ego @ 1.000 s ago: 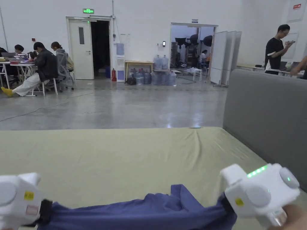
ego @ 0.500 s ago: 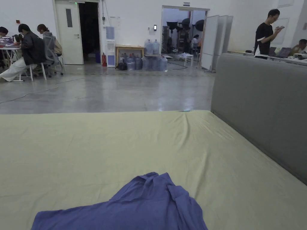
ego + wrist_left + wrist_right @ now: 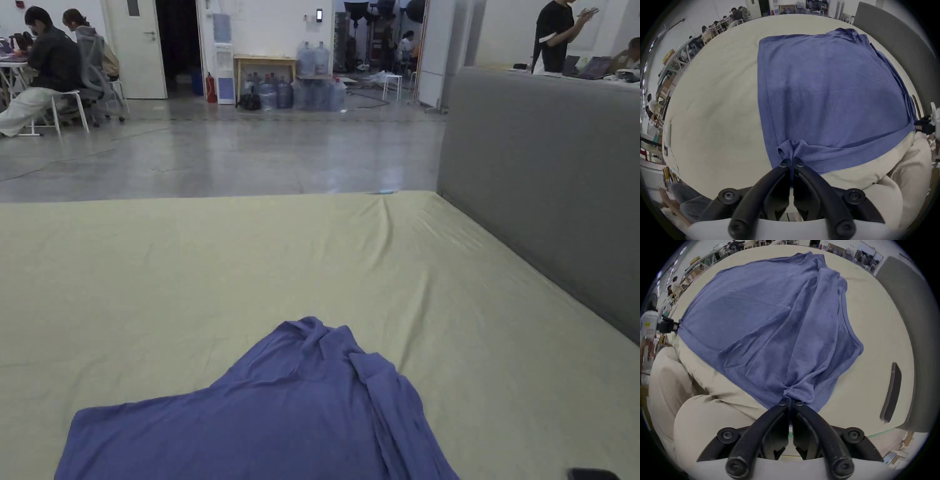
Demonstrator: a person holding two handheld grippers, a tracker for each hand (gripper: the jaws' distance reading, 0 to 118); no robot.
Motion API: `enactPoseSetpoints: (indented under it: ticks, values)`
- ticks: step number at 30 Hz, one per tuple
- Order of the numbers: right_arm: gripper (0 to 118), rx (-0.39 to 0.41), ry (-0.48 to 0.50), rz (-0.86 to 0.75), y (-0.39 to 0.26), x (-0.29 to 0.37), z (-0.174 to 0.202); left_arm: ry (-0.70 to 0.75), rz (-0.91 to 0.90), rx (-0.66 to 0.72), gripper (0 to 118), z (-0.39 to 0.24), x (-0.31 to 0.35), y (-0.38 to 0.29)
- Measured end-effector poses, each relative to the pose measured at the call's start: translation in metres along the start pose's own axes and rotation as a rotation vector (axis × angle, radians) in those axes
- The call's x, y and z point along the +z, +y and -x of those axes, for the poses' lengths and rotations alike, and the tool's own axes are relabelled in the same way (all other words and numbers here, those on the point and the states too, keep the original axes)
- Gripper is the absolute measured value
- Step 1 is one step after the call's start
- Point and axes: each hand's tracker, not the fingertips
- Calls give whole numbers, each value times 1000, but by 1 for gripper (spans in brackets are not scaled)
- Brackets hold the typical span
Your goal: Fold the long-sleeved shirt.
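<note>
A blue long-sleeved shirt [image 3: 300, 412] lies spread on the pale green bed sheet [image 3: 187, 269], its bunched far end pointing away from me. In the left gripper view the left gripper [image 3: 791, 164] is shut on the shirt [image 3: 826, 91] at its near left corner. The right gripper [image 3: 790, 402] is shut on the shirt [image 3: 769, 321] at the near right corner, where the cloth gathers into folds. Each gripper view also shows the other gripper at the far corner: the right gripper [image 3: 920, 126] and the left gripper [image 3: 674, 326]. The near hem hangs stretched between them over my lap.
A grey padded headboard [image 3: 550, 187] runs along the bed's right side. A dark flat object [image 3: 891, 392] lies on the sheet to the right of the shirt. People sit at tables [image 3: 50, 69] at the far left, and one stands [image 3: 556, 37] behind the headboard.
One second ago both grippers held the shirt up in the head view. They have since drawn back toward me out of that view, and the shirt lies spread flatter on the sheet. The head camera tilted down.
</note>
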Motion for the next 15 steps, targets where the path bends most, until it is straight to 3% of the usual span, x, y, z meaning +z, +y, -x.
enactPoseSetpoints:
  ticks: [5, 7, 8, 9, 10, 11, 12, 15]
  values:
    - [0, -45, 30, 0, 1, -5, -7, 27, 8, -46, 0, -6, 0, 1]
    - [6, -45, 35, -4, 3, -3, -9, 8, 2, -16, 2, -3, 2, 1]
    - [10, -44, 35, -7, 5, 4, -10, -21, -11, 22, 19, 1, 9, 2]
    - [37, -40, 61, -54, 6, 15, -11, -24, -40, 65, 66, 7, 20, 4]
    - [72, -40, 113, -132, 3, 32, -15, -58, -90, 128, 100, 13, 33, 4]
    - [101, -60, 177, -208, 0, 51, -20, -94, -152, 171, 117, 16, 49, 4]
    - [111, -91, 166, -250, -1, 68, -23, -112, -211, 204, 117, 19, 66, 4]
    - [111, -173, 126, -340, -2, 104, -25, -142, -305, 242, 116, 12, 95, 8]
